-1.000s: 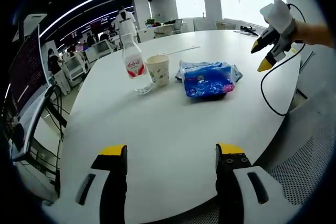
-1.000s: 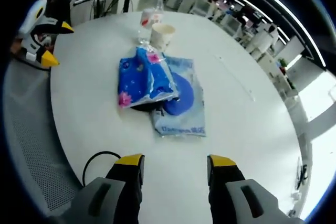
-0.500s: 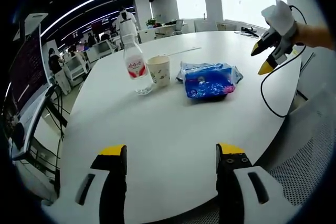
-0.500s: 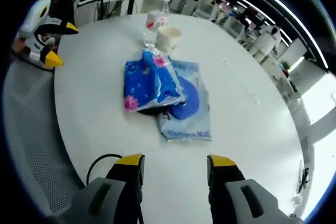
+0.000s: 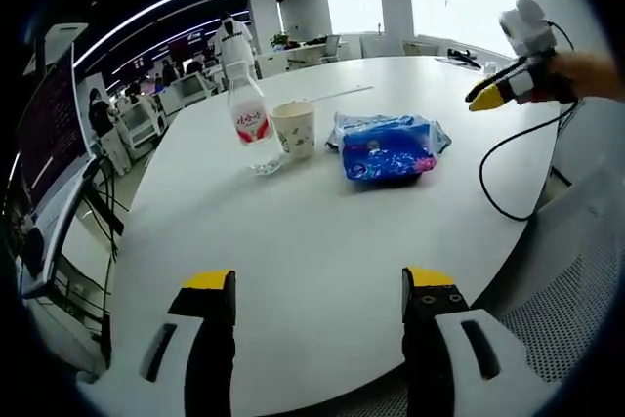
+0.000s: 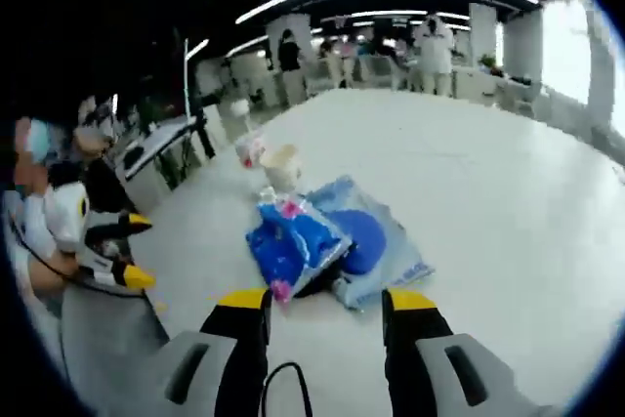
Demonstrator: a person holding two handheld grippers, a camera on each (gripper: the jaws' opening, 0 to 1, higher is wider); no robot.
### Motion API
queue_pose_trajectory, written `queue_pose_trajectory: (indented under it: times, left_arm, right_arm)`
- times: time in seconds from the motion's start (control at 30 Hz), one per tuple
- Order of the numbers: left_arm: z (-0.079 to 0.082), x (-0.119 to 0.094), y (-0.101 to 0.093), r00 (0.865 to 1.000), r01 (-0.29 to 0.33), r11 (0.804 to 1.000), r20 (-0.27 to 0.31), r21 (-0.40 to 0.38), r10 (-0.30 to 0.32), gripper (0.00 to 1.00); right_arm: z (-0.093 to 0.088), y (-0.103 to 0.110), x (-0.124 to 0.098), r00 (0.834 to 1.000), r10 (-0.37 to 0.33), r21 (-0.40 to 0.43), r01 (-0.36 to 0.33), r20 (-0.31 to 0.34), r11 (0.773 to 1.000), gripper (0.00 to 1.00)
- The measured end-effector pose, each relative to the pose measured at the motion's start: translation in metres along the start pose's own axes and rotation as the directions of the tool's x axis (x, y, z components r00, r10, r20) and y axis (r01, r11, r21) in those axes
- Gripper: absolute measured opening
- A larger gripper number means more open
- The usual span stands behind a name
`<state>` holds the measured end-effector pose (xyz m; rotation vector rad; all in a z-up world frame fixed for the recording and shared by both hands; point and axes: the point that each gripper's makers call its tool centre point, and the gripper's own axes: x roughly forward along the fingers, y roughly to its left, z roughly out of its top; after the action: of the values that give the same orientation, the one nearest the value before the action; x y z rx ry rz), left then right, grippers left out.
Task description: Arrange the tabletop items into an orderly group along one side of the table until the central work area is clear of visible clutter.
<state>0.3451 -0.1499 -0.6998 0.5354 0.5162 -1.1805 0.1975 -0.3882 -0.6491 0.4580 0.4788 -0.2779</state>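
A clear water bottle (image 5: 247, 114) with a red label stands beside a paper cup (image 5: 295, 130) on the round white table (image 5: 293, 261). Right of them lie blue plastic packets (image 5: 386, 147), one on top of another. My left gripper (image 5: 318, 292) hovers open over the table's near edge, nothing between its jaws. My right gripper (image 5: 500, 93) hangs at the far right above the table. In the right gripper view, that gripper (image 6: 323, 302) is open just short of the blue packets (image 6: 303, 241), with the cup (image 6: 282, 165) and bottle (image 6: 248, 148) behind them and the left gripper (image 6: 103, 246) at the left.
A black cable (image 5: 508, 183) loops over the table's right edge. A perforated grey chair (image 5: 576, 319) stands at the lower right. Desks, monitors and people fill the office beyond the table. A person's hand (image 6: 44, 271) holds the left gripper.
The right gripper has dropped lower and levelled out toward the blue packets, so its view now looks across the table instead of down. The left gripper has stayed still.
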Motion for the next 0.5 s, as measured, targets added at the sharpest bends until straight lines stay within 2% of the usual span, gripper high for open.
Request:
queue_pose_trajectory:
  times: [0.07,0.17,0.37,0.5]
  left_arm:
    - [0.000,0.000,0.000,1.000,0.001,1.000,0.000,-0.001,-0.001,0.69]
    - [0.000,0.000,-0.001,1.000,0.003,1.000,0.000,-0.001,-0.003,0.69]
    - [0.000,0.000,-0.001,1.000,0.007,1.000,0.003,-0.015,-0.007,0.70]
    - [0.002,0.000,0.000,1.000,0.011,1.000,0.009,-0.026,-0.011,0.70]
  right_arm:
    - [-0.004,-0.005,-0.003,1.000,-0.025,-0.065,0.024,-0.016,0.998,0.47]
    - [-0.007,-0.005,-0.002,0.999,-0.025,-0.078,0.023,-0.027,0.997,0.49]
    - [-0.015,0.002,0.004,0.999,-0.002,-0.040,0.000,-0.039,0.999,0.54]
    - [-0.020,0.008,0.007,0.999,0.011,-0.044,-0.013,-0.053,0.999,0.59]
